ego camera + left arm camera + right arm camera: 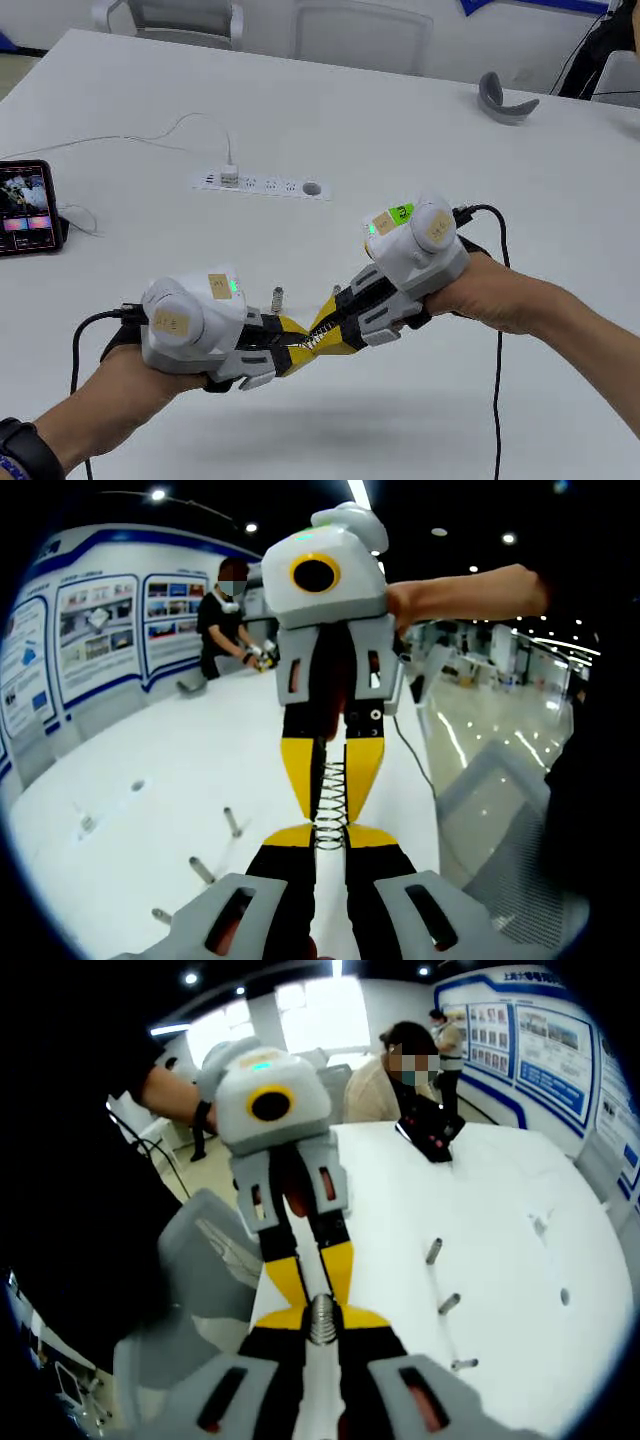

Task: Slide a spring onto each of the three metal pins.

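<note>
A small metal spring [314, 341] hangs in the air between my two grippers, which meet tip to tip above the white table [400, 150]. My left gripper [298, 347] is shut on one end of the spring [331, 792]. My right gripper [332, 328] grips the other end from the opposite side, its yellow fingers [300, 775] closed around the coils. The right gripper view looks at the spring [320, 1325] end-on. Three bare metal pins stand upright on the table just behind the grippers [277, 298] [232, 822] [449, 1304].
A white power strip [262, 184] with a plugged-in cable lies mid-table. A tablet [25, 207] sits at the left edge, a grey curved object [505, 100] at the far right. Chairs [180, 18] stand beyond the table. Cables trail from both grippers. People stand in the background.
</note>
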The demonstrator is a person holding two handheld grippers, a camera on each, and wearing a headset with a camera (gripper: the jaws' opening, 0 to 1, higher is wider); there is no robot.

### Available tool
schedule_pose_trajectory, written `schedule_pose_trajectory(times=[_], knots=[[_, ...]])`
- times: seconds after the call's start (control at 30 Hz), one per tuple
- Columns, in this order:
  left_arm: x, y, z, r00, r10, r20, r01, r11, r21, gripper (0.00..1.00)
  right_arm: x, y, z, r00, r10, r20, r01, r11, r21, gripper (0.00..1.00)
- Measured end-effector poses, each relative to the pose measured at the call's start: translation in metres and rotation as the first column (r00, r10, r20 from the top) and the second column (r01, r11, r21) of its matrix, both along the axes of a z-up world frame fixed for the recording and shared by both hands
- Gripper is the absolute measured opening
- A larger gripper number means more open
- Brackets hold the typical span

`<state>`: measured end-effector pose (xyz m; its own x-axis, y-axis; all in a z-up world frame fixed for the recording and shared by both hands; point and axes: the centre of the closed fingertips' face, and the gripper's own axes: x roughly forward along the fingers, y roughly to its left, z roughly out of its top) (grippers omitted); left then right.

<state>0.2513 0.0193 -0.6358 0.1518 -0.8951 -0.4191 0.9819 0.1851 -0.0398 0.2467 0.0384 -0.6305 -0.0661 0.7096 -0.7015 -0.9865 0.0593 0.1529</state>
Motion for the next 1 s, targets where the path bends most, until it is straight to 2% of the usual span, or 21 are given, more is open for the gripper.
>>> schedule_pose_trajectory(times=[0.17, 0.4, 0.6, 0.93, 1.0], knots=[[-0.002, 0.0, -0.003, 1.0, -0.014, 0.004, 0.014, 1.0, 0.004, 0.1, -0.002, -0.002, -0.003, 1.0, -0.004, -0.001, 0.004, 1.0, -0.006, 0.13], [-0.003, 0.0, -0.007, 1.0, 0.004, -0.005, -0.004, 1.0, 0.011, 0.12, -0.001, -0.004, -0.009, 0.999, -0.037, 0.007, 0.037, 0.999, -0.01, 0.13], [-0.005, 0.007, -0.017, 1.0, 0.023, -0.021, -0.022, 0.999, 0.032, 0.2, 0.0, -0.012, -0.014, 0.999, -0.055, 0.005, 0.055, 0.998, -0.021, 0.13], [-0.003, 0.025, -0.031, 0.994, 0.102, -0.049, -0.099, 0.994, 0.054, 0.28, -0.002, -0.031, -0.029, 0.998, -0.061, 0.011, 0.062, 0.994, -0.091, 0.13], [-0.003, 0.028, -0.034, 0.991, 0.119, -0.055, -0.116, 0.991, 0.06, 0.31, 0.0, -0.037, -0.035, 0.998, -0.068, 0.013, 0.069, 0.991, -0.118, 0.13]])
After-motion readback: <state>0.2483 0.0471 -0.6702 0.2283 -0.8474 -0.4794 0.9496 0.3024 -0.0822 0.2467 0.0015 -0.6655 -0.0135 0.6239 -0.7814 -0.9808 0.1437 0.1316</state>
